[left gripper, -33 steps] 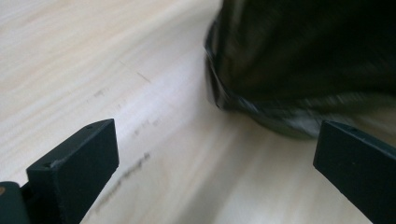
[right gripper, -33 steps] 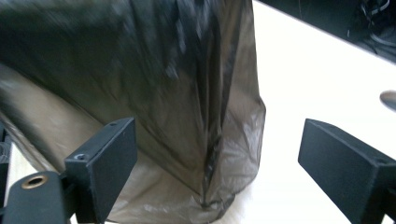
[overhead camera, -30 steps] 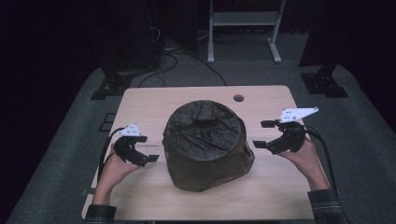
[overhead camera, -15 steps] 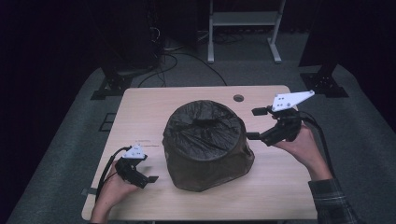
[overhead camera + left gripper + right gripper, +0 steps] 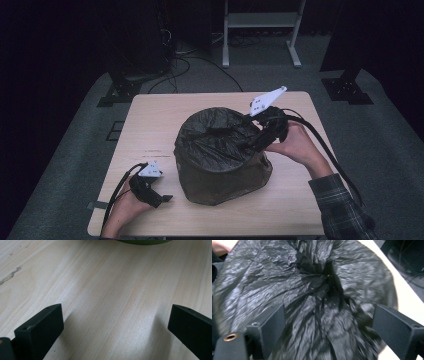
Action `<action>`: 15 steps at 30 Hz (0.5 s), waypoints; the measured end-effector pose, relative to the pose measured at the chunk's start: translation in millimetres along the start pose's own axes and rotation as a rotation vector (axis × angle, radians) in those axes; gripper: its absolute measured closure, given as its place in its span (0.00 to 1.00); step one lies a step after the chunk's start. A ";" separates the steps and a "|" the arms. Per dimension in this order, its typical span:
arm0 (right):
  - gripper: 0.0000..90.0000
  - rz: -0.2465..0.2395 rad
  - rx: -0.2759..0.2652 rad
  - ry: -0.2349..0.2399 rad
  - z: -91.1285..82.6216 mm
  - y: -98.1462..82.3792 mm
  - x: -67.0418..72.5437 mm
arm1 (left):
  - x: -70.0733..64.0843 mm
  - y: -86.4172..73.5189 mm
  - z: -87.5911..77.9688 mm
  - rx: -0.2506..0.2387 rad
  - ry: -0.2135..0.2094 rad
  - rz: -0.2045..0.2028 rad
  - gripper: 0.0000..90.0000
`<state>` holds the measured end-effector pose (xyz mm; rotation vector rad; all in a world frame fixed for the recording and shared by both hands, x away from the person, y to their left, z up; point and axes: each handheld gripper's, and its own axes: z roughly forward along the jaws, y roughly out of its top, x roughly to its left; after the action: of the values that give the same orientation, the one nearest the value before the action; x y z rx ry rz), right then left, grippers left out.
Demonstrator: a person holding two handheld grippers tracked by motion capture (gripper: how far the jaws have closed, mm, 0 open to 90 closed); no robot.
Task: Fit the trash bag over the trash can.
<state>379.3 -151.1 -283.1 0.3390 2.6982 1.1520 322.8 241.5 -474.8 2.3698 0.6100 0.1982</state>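
Right gripper: jaws spread wide, nothing between them. In the right gripper view its two black jaws stand well apart over the crumpled black bag; whether the tips touch the plastic I cannot tell. In the high view it sits at the right edge of the bin's top, just over the liner rim.

Left gripper: jaws also wide apart, holding nothing. The left gripper view shows bare pale wood between them, with a green curved edge of the bin at the top of the view.

Bag: black, glossy, heavily creased, drawn over the bin's mouth and sagging into a dark hollow at the centre. Bin: round, dark olive, upright in the middle of the table.

Right hand: reaches in from the right, wrist cocked so the gripper points down and left toward the bag; plaid sleeve visible. Left hand: low at the near left edge of the table, gripper lying close to the wood, pointing toward the bin's base, well apart from it.
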 end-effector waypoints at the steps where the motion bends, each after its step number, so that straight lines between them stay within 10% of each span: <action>1: 0.11 0.001 0.014 0.007 4.6 1.1 -0.6 | 0.1 -0.2 0.0 -0.001 0.001 0.002 0.00; 15: 0.12 0.011 0.272 0.078 43.4 4.7 2.9 | -1.4 -4.0 1.8 -0.033 0.020 0.026 0.00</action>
<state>388.4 -117.3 -309.5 0.3549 2.9291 0.8160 320.5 242.5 -478.8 2.3478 0.5814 0.2418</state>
